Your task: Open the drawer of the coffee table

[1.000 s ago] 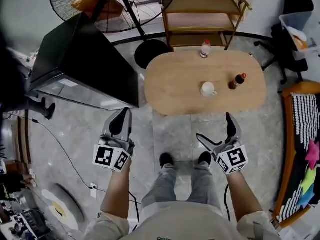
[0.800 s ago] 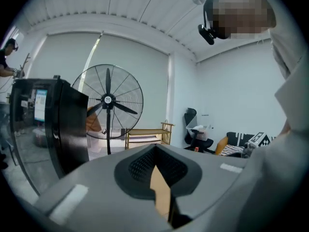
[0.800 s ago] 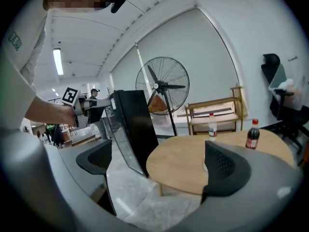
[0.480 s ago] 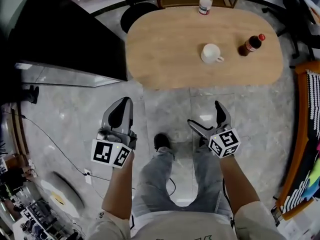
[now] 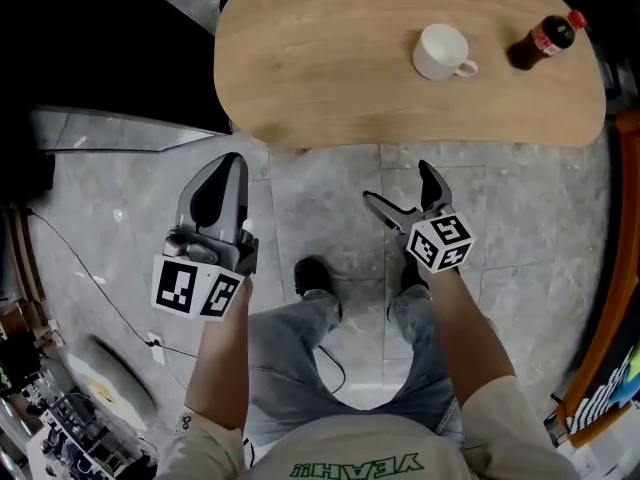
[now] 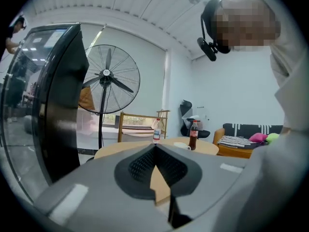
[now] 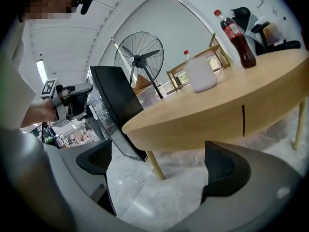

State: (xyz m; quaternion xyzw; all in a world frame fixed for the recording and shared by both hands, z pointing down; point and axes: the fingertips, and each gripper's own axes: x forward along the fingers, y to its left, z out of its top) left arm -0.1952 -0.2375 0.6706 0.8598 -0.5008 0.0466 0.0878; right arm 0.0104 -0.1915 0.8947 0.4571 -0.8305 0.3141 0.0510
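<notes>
The oval wooden coffee table [image 5: 330, 68] fills the top of the head view. A white mug [image 5: 445, 51] and a cola bottle [image 5: 543, 38] stand on it. In the right gripper view the table's side band [image 7: 203, 117] shows a dark vertical seam [image 7: 243, 120]; I see no drawer pulled out. My left gripper [image 5: 215, 180] is shut and empty, over the floor short of the table's near edge. My right gripper [image 5: 398, 186] is open and empty, just short of that edge. The open right gripper [image 7: 159, 170] faces the side band from a little below.
A black glass-fronted cabinet [image 5: 110, 58] stands left of the table. A standing fan [image 6: 107, 79] and a wooden shelf [image 6: 140, 127] are behind it, and a water bottle [image 6: 156, 130] stands on the far rim. A cable [image 5: 100, 288] runs over the floor. A sofa's edge [image 5: 625, 268] is at right.
The person has stepped closer and the view has tilted down, so the table now sits nearer both grippers. The left gripper stays shut and the right stays open.
</notes>
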